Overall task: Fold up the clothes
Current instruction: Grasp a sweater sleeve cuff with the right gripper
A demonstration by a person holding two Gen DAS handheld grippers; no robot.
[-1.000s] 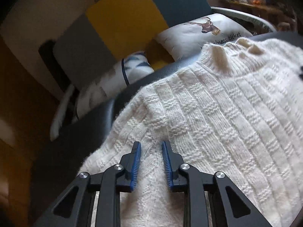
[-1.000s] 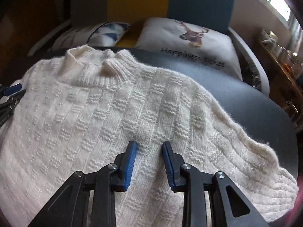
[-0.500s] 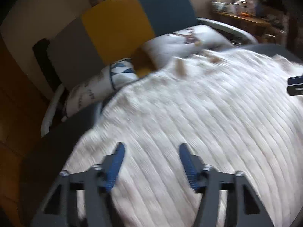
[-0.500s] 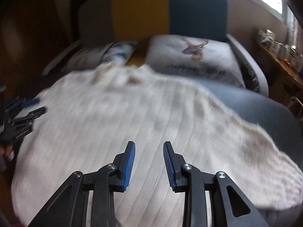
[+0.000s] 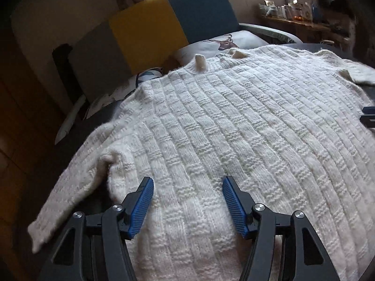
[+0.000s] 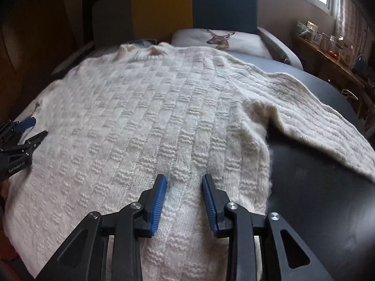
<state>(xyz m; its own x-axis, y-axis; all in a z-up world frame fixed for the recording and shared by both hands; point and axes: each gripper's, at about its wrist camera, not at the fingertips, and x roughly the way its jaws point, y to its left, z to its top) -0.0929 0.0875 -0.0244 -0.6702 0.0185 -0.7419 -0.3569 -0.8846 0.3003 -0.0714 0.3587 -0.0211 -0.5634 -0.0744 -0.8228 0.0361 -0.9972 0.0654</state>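
Note:
A cream cable-knit sweater [image 5: 234, 117] lies spread flat on a dark round table [image 6: 316, 199], collar at the far side. Its left sleeve [image 5: 70, 187] trails off the table's left edge, and its right sleeve [image 6: 316, 117] lies out to the right. My left gripper [image 5: 187, 187] hangs over the lower left of the body, jaws wide open with nothing pinched. My right gripper [image 6: 184, 185] hovers over the lower right of the body near the side seam, jaws a narrow gap apart with knit beneath them. The left gripper [image 6: 38, 127] also shows at the right wrist view's left edge.
Behind the table stands a sofa with a grey, yellow and teal back [image 5: 145, 30], holding a deer-print pillow [image 6: 220, 38] and a patterned cushion [image 5: 105, 98]. A shelf with jars [image 6: 328, 42] runs along the right wall under a window.
Both grippers have drawn back from the shoulders toward the near hem, so more of the sweater shows. The left jaws have opened wide; the right jaws kept the same gap.

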